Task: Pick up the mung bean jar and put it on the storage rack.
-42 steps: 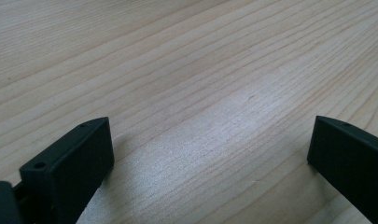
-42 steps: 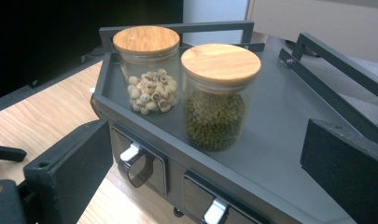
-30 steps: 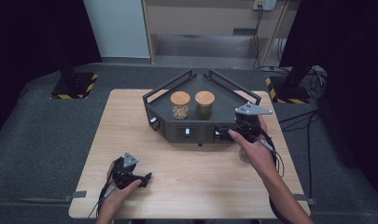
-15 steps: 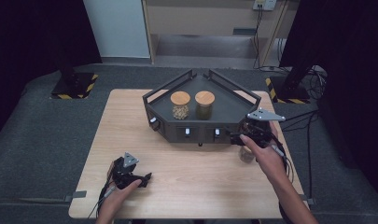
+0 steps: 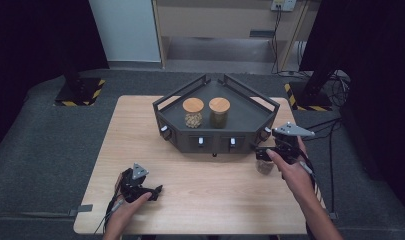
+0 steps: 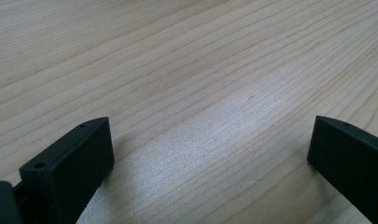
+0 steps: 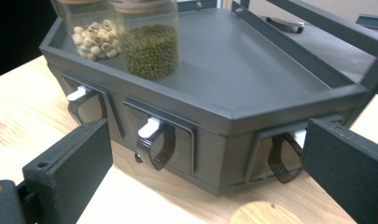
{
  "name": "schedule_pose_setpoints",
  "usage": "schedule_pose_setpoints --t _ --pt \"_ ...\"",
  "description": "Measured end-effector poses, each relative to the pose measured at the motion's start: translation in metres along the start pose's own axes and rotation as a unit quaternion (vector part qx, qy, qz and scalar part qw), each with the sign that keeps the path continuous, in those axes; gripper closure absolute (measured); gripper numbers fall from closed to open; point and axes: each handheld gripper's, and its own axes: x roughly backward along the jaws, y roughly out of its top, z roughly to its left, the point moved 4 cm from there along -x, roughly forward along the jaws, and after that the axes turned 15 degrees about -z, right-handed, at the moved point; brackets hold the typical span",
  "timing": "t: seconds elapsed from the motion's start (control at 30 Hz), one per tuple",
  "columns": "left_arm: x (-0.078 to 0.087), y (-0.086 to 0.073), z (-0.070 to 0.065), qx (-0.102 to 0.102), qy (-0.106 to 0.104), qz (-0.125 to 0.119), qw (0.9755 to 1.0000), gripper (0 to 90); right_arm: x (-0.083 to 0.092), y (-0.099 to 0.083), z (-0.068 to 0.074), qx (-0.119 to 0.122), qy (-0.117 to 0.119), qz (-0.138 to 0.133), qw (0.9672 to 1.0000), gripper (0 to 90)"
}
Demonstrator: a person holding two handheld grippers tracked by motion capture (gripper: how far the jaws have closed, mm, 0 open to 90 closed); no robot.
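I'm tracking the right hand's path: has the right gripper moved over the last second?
Yes. The right gripper has drawn back toward the person and slightly right, away from the front right corner of the dark rack, and now sits over a small jar on the table.

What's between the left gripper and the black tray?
Just bare wooden table, in the high view, from the left gripper up to the tray.
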Motion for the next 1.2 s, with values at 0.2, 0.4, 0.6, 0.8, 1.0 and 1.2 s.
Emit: schedule_pose_setpoints --t 0.2,0.4,0.6,0.8,1.0,1.2 --pt "0.000 0.000 0.000 0.000 0.000 0.000 1.0000 0.0 0.007 -0.010 -0.008 -0.008 -0.008 0.004 0.9999 2.2" --pt "0.000 0.000 0.000 0.000 0.000 0.000 1.0000 0.0 0.013 -0.019 -0.014 -0.015 -0.014 0.006 0.9998 2.1" --pt "0.000 0.000 0.000 0.000 0.000 0.000 1.0000 0.0 0.016 -0.025 -0.017 -0.020 -0.017 0.006 0.9996 2.1" --pt "0.000 0.000 0.000 0.000 0.000 0.000 1.0000 0.0 0.020 -0.030 -0.020 -0.022 -0.019 0.009 0.9995 2.0" --pt "0.000 0.000 0.000 0.000 0.000 0.000 1.0000 0.0 0.023 -0.036 -0.023 -0.025 -0.023 0.011 0.9994 2.0" --pt "0.000 0.000 0.000 0.000 0.000 0.000 1.0000 0.0 0.025 -0.041 -0.025 -0.029 -0.025 0.012 0.9992 2.0"
